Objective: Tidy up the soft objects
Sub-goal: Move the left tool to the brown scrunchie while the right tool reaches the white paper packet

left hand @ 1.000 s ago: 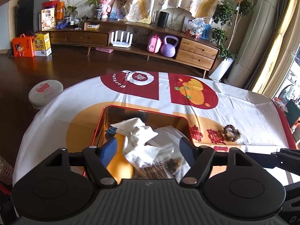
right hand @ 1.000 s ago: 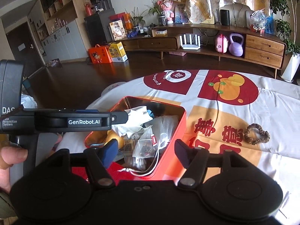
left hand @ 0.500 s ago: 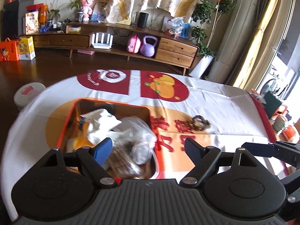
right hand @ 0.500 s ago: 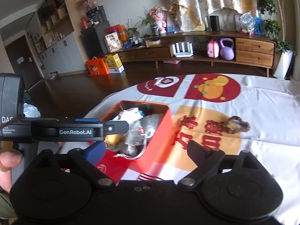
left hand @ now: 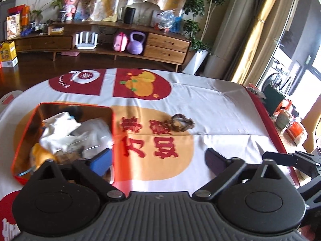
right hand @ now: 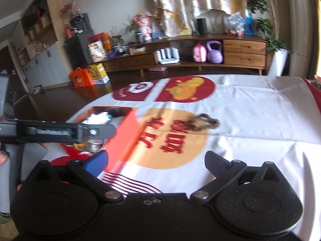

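A red tin box (left hand: 112, 124) sits left on the printed tablecloth, holding a white cloth (left hand: 60, 126), a clear plastic bag (left hand: 94, 132) and an orange soft item (left hand: 40, 154). A brown scrunchie (left hand: 182, 122) lies on the cloth to the right of the box. My left gripper (left hand: 158, 160) hovers near the box's right wall, jaws opening wide with nothing between them. My right gripper (right hand: 156, 163) is also opening and holds nothing, with the scrunchie (right hand: 204, 122) ahead of it and the box (right hand: 124, 136) to its left. The left gripper's body (right hand: 56, 133) crosses the right wrist view.
The tablecloth (left hand: 220, 110) has a red border along the table's right edge. Beyond that edge stand a cup (left hand: 283, 118) and orange containers. A hand (right hand: 3, 157) holds the left gripper's handle. A wooden sideboard (left hand: 166, 46) stands far behind.
Both grippers have swung right: the box has slid to the left of each view and the scrunchie now sits nearer the middle. Both pairs of jaws have spread wider.
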A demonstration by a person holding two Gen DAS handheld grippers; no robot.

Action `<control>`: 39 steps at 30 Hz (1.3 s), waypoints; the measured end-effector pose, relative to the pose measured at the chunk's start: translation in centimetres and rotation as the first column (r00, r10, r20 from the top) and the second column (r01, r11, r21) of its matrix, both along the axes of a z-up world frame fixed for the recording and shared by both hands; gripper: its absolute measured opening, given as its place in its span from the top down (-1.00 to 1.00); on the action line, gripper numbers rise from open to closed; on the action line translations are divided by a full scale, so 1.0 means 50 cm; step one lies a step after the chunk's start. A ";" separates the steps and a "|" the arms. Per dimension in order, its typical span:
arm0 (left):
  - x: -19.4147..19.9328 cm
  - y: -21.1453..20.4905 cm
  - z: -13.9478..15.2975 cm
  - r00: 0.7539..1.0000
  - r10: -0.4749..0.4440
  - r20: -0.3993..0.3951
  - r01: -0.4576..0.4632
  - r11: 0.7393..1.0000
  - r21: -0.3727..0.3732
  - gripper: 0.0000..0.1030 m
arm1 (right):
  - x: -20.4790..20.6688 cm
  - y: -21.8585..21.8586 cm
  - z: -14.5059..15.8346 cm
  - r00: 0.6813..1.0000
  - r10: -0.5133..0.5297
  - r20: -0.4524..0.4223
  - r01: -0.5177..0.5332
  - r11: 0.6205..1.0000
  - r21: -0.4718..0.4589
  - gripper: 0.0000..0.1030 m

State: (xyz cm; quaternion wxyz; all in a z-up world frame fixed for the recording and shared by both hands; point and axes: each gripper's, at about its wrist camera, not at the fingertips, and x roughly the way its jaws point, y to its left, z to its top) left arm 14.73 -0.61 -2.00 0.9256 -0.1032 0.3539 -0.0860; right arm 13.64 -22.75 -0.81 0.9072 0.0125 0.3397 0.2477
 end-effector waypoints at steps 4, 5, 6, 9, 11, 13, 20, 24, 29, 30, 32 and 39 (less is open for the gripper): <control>0.022 -0.043 -0.002 1.000 -0.015 0.003 0.014 1.000 0.012 -0.99 | 0.016 -0.035 -0.019 0.999 -0.038 -0.012 0.037 0.999 -0.018 -0.98; 0.030 -0.054 -0.003 1.000 -0.020 0.002 0.020 1.000 0.014 -0.99 | 0.020 -0.042 -0.023 0.999 -0.043 -0.013 0.043 0.999 -0.024 -0.98; 0.037 -0.064 -0.005 1.000 -0.027 0.000 0.027 0.999 0.017 -0.99 | 0.024 -0.051 -0.027 0.999 -0.048 -0.015 0.048 0.998 -0.030 -0.98; 0.061 -0.096 -0.015 0.999 -0.042 -0.010 0.042 0.999 0.034 -0.99 | 0.035 -0.068 -0.041 0.998 -0.057 -0.023 0.057 0.998 -0.039 -0.98; 0.081 -0.114 -0.022 0.997 -0.066 -0.028 0.067 0.997 0.027 -0.99 | 0.041 -0.084 -0.051 0.998 -0.063 -0.028 0.061 0.997 -0.043 -0.98; 0.100 -0.129 -0.029 0.996 -0.076 -0.041 0.077 0.997 0.028 -0.99 | 0.049 -0.096 -0.059 0.997 -0.064 -0.039 0.062 0.997 -0.046 -0.98; 0.168 -0.181 -0.063 0.995 -0.076 -0.068 0.082 0.993 0.081 -0.99 | 0.072 -0.125 -0.088 0.997 -0.059 -0.057 0.055 0.996 -0.075 -0.98; 0.203 -0.197 -0.089 0.994 -0.074 -0.077 0.081 0.993 0.089 -0.99 | 0.086 -0.138 -0.107 0.996 -0.052 -0.069 0.045 0.994 -0.095 -0.98; 0.244 -0.216 -0.125 0.994 -0.052 -0.100 0.063 0.992 0.114 -0.99 | 0.110 -0.153 -0.138 0.996 -0.044 -0.072 0.033 0.989 -0.143 -0.96; 0.251 -0.219 -0.132 0.994 -0.044 -0.103 0.057 0.991 0.120 -0.99 | 0.114 -0.155 -0.144 0.996 -0.039 -0.074 0.028 0.988 -0.151 -0.96; 0.267 -0.223 -0.146 0.993 -0.037 -0.111 0.051 0.991 0.127 -0.99 | 0.124 -0.162 -0.157 0.996 -0.035 -0.084 0.020 0.986 -0.164 -0.95; 0.310 -0.237 -0.188 0.993 -0.026 -0.118 0.045 0.986 0.162 -0.99 | 0.155 -0.171 -0.203 0.992 0.016 -0.125 -0.042 0.977 -0.207 -0.90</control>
